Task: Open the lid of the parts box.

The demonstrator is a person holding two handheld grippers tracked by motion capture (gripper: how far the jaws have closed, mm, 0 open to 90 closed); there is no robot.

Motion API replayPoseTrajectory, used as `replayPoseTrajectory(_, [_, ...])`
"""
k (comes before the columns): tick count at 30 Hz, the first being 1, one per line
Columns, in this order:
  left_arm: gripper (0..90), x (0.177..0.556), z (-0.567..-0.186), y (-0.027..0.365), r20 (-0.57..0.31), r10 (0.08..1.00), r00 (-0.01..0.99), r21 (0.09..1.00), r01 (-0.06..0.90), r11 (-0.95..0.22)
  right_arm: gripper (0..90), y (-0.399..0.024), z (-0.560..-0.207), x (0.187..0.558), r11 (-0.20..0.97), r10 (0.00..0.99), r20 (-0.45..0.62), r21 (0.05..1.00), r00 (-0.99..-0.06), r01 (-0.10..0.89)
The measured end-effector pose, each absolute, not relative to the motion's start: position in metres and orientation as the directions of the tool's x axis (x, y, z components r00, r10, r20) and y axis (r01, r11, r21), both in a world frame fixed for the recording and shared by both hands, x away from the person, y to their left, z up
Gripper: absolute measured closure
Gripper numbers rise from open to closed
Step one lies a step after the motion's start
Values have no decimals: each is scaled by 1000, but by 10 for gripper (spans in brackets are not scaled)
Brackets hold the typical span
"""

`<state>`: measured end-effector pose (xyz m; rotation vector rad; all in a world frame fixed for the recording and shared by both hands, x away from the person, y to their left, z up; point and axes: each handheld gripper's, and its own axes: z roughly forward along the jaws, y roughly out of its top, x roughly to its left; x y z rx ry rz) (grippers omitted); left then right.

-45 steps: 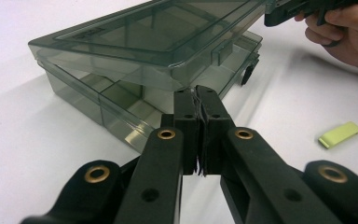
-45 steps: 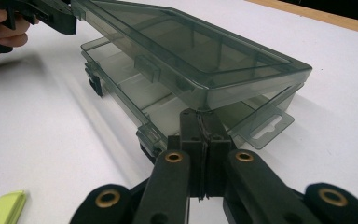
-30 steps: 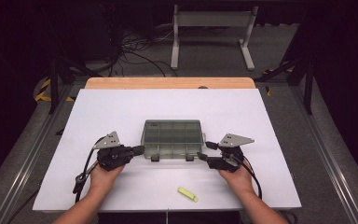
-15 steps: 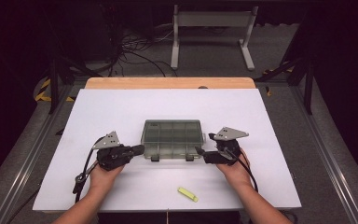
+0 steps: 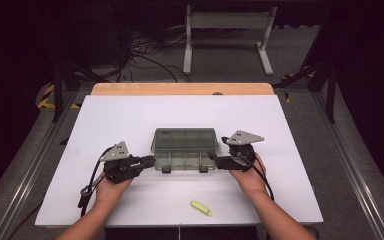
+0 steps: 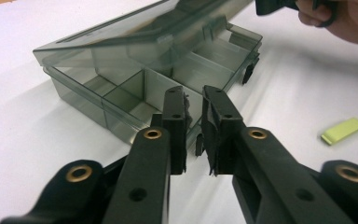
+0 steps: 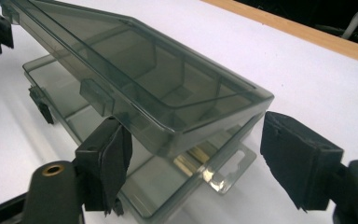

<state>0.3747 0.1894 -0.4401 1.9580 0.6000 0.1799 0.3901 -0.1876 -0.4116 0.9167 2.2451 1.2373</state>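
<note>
Right gripper [image 7: 191, 154] has its jaws spread wide around the near right corner of the box lid [image 7: 140, 79], one pad under the lid's front edge and the other standing clear past the corner, so it's propping more than pinching. Left gripper [image 6: 193, 126] sits at the box's left front corner with its jaws almost together; they've just been easing apart a bit, and nothing is between them as far as I can see.

My take on doing this well: raise the right side slowly and let the lid swing on its back hinge rather than dragging the whole box [image 5: 185, 148]. Left one should press the base down at that corner, because a light plastic case like this will probably tip or skid otherwise. Keep the lifting pad well under the edge or it may slip off.

As for the box, it's a smoky see-through organiser with dividers, compartments look empty, two dark latches hanging loose at the front, lid already tilted partway up. It sits mid-table [image 5: 130, 115], with a little yellow-green piece [image 5: 201, 208] lying well apart near the front edge.
</note>
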Motion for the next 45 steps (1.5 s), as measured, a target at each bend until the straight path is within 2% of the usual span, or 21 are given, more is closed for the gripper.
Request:
replayPoseTrajectory(4, [751, 374, -440, 188, -122, 476, 871, 875, 321, -363, 259, -185, -409, 395, 387, 714, -46, 858, -698, 339])
replayPoseTrajectory(11, [598, 369, -436, 191, -139, 469, 872, 868, 335, -367, 266, -181, -402, 404, 364, 713, -37, 873, -700, 326])
replayPoseTrajectory(16, [536, 358, -428, 194, -134, 464, 875, 871, 327, -367, 274, -181, -400, 409, 362, 713, -30, 871, -701, 331])
replayPoseTrajectory(19, [476, 352, -421, 199, -132, 468, 874, 883, 318, -344, 281, -180, -396, 413, 354, 713, -28, 876, -701, 326])
replayPoseTrajectory(26, [330, 345, -420, 215, -201, 476, 856, 883, 369, -291, 291, -182, -386, 424, 322, 720, -1, 886, -694, 333])
replayPoseTrajectory(29, [273, 341, -419, 225, -179, 501, 847, 899, 348, -267, 296, -182, -383, 429, 317, 721, 4, 887, -693, 335])
replayPoseTrajectory(33, [222, 343, -419, 232, -178, 522, 834, 912, 339, -231, 306, -182, -379, 437, 303, 724, 19, 889, -689, 343])
replayPoseTrajectory(37, [215, 344, -422, 234, -185, 527, 829, 908, 350, -232, 312, -182, -377, 442, 293, 724, 31, 891, -689, 348])
replayPoseTrajectory(45, [205, 344, -423, 232, -108, 553, 826, 914, 301, -272, 322, -181, -373, 456, 282, 717, 38, 897, -696, 340])
